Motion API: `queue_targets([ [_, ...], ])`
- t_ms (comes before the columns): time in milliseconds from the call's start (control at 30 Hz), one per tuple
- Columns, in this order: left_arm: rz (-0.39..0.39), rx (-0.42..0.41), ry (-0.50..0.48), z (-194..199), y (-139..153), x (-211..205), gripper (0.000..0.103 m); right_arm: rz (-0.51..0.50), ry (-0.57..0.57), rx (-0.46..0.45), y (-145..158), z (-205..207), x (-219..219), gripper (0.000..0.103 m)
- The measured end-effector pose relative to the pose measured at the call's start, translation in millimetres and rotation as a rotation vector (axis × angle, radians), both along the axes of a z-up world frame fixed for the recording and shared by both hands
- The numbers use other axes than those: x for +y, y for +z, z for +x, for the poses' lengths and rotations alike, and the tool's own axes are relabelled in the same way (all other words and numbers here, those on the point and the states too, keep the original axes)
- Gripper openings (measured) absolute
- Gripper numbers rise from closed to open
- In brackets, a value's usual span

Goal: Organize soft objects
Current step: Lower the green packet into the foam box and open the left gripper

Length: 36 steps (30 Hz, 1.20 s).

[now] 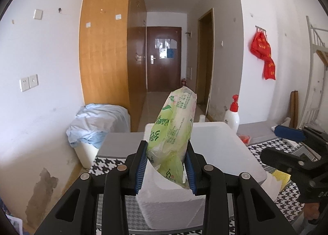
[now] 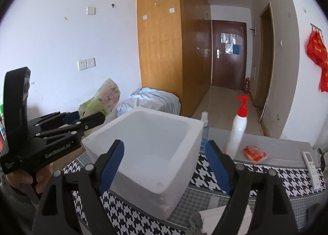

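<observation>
Houndstooth tablecloth (image 2: 207,175) under white foam box (image 2: 155,144), left gripper (image 1: 167,165) clamped on tissue pack (image 1: 174,130), right gripper (image 2: 164,165) apart

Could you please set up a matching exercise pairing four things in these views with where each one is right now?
Things:
1. green plastic tissue pack
2. white foam box
3. white pump bottle with red top
4. small red packet

Places:
A. lying on the grey surface
B. clamped in the left gripper
C. standing upright beyond the box
D. open on the houndstooth cloth

Pairs: 1-B, 2-D, 3-C, 4-A
</observation>
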<state>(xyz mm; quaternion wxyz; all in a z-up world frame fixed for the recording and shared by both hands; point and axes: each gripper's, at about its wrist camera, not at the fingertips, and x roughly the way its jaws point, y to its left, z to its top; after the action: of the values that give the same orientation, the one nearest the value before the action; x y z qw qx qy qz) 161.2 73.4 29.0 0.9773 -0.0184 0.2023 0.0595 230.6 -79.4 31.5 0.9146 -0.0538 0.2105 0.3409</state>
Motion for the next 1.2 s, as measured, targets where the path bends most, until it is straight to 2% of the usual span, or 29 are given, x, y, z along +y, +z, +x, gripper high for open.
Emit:
queue_targets([
  [933,0.007,0.075,-0.052,38.0,-11.9,-26.7,0.038,0.022,-0.1,0.007,-8.8,2.2,-51.2,0.086],
  [1067,-0.004,0.084,-0.034,42.9,-13.5,-24.5,0.054,0.028,-0.112,0.014,-9.4,3.5,-56.2,0.086],
  [1133,-0.01,0.076,-0.036,41.7,-13.0,-24.9,0.059,0.032,-0.116,0.017,-9.5,4.7,-58.6,0.086],
  [1167,-0.013,0.069,-0.037,40.4,-12.2,-25.2,0.065,0.034,-0.117,0.018,-9.6,4.8,-59.4,0.086],
  [1200,-0.015,0.064,-0.037,39.3,-11.6,-25.3,0.077,0.036,-0.118,0.019,-9.2,5.3,-60.4,0.086],
])
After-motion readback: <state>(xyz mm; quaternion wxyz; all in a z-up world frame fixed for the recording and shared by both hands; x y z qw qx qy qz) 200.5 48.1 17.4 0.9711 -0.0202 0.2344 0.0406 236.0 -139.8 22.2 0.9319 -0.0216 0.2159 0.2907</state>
